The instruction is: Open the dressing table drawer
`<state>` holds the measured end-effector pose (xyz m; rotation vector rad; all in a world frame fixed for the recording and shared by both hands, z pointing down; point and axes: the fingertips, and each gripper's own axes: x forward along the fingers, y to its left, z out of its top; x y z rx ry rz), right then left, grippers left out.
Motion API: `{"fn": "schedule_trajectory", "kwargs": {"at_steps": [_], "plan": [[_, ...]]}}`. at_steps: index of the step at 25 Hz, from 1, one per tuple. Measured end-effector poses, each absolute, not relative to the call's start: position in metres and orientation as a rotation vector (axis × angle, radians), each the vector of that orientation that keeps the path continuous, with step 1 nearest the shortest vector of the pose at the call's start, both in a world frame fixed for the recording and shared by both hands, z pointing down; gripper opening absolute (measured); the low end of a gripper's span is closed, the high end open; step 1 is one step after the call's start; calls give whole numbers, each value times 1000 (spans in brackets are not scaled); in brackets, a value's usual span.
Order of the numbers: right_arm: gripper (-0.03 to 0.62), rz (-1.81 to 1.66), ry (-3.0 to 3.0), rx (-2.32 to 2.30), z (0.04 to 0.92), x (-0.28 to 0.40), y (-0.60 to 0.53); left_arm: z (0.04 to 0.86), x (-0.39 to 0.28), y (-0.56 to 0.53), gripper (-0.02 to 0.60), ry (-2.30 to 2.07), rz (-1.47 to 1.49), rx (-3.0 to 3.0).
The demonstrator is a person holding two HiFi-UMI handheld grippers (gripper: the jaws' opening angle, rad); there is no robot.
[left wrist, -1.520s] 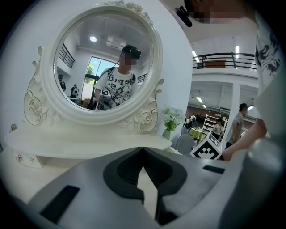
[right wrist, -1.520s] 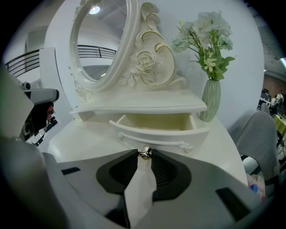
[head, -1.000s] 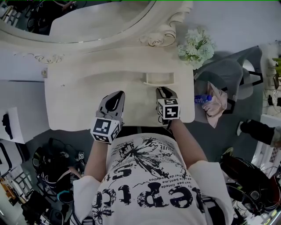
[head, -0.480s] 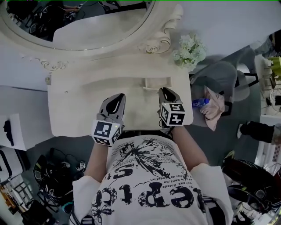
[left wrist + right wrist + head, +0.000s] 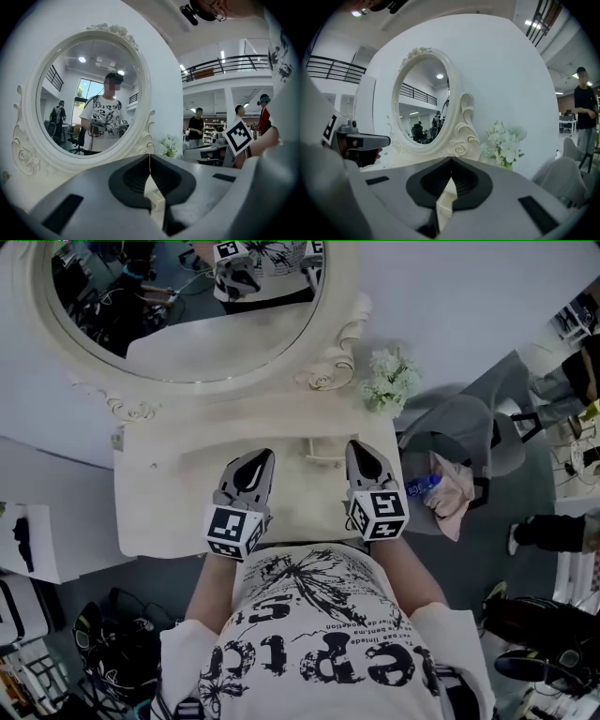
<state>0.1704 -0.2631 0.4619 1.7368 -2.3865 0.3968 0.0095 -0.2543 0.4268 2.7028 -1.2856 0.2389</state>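
1 dressing table (image 5: 159, 512), 1 mirror (image 5: 187, 343), 2 grippers (image 5: 257, 457) (image 5: 362, 448)

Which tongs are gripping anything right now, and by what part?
Nothing is held. The left tongs and right tongs are both shut and empty, over the dressing table.

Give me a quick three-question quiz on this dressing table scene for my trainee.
1. True or false: the right tongs are shut with nothing between them.
2. In the head view, where do the white flowers stand? A) right of the oval mirror B) left of it C) on the floor
3. Fill in: the left tongs are ___.
Key: 1 true; 2 A; 3 shut.
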Motion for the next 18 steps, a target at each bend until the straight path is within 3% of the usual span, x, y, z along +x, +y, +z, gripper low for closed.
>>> {"fn": "schedule_trajectory", "kwargs": {"at_steps": [18], "plan": [[17,246,-2502,1727,432,170,-249,400,29,-264,20,-1255,172,2751]]}}
